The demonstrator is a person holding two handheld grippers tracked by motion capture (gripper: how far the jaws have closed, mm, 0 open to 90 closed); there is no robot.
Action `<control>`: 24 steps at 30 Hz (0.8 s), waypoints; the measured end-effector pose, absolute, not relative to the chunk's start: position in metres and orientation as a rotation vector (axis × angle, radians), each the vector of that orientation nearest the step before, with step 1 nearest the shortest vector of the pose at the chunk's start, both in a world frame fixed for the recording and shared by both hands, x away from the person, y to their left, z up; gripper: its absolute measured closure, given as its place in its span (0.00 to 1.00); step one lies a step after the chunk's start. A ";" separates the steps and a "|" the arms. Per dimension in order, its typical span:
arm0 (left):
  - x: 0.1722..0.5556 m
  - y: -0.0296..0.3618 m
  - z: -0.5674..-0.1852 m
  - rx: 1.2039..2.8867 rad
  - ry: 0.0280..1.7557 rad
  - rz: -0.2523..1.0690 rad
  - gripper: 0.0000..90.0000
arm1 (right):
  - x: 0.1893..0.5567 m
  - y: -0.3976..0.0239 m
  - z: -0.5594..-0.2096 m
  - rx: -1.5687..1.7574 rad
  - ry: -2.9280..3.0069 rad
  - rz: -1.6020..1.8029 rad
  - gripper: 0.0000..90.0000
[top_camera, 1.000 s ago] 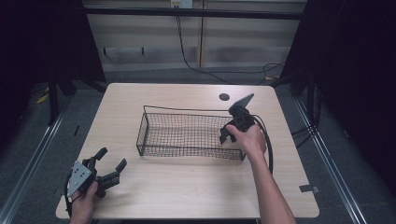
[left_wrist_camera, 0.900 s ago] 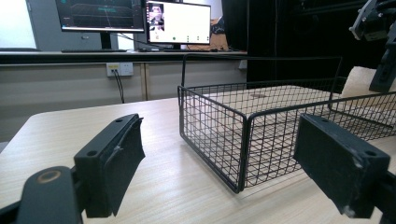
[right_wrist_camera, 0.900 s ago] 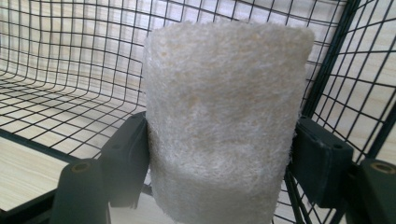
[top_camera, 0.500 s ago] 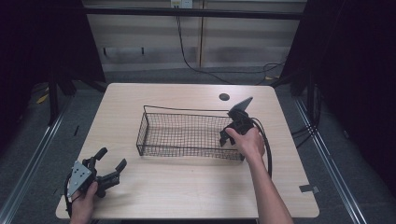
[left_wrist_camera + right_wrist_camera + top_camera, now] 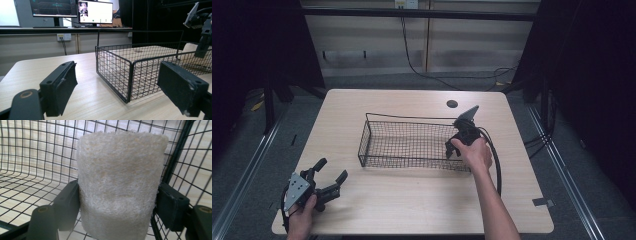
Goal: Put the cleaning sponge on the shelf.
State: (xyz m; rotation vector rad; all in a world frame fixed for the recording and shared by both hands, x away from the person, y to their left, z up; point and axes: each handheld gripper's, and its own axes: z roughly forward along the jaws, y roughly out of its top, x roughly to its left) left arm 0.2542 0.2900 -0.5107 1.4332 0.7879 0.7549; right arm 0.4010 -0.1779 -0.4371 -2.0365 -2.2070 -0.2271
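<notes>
No brand, label or readable writing showed on the things at hand; the two monitors [image 5: 75, 11] beyond the far edge of the bench carried screen content too small to read.

The right tongs [image 5: 117, 205] were closed on a pale, fibrous sponge pad [image 5: 120, 182], one black jaw pressing each side of it, and held it upright inside the black wire basket [image 5: 407, 142] at its right end, mesh behind and below it. In the high view the right tongs [image 5: 458, 142] sat at the basket's right end with the person's hand [image 5: 474, 152] wrapped around them and a black cable looping off to the right.

The left tongs [image 5: 329, 175] rested at the near left corner of the bench [image 5: 412, 200], jaws spread wide and holding nothing, well apart from the basket.

The bench was light wood-grain laminate with rounded corners and a dark round grommet hole [image 5: 452, 104] near its far edge. Grey floor, black frame posts and a pale wall panel with a trailing cable surrounded it.
</notes>
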 end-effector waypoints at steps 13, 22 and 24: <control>0.254 0.290 -0.511 1.433 0.788 0.755 0.17 | 0.402 -0.172 -0.440 -2.021 -2.235 -0.170 0.26; 0.254 0.290 -0.511 1.433 0.788 0.756 0.17 | 0.401 -0.176 -0.435 -2.022 -2.204 -0.211 0.20; 0.254 0.290 -0.511 1.433 0.788 0.755 0.17 | 0.401 -0.179 -0.433 -2.014 -2.211 -0.248 0.20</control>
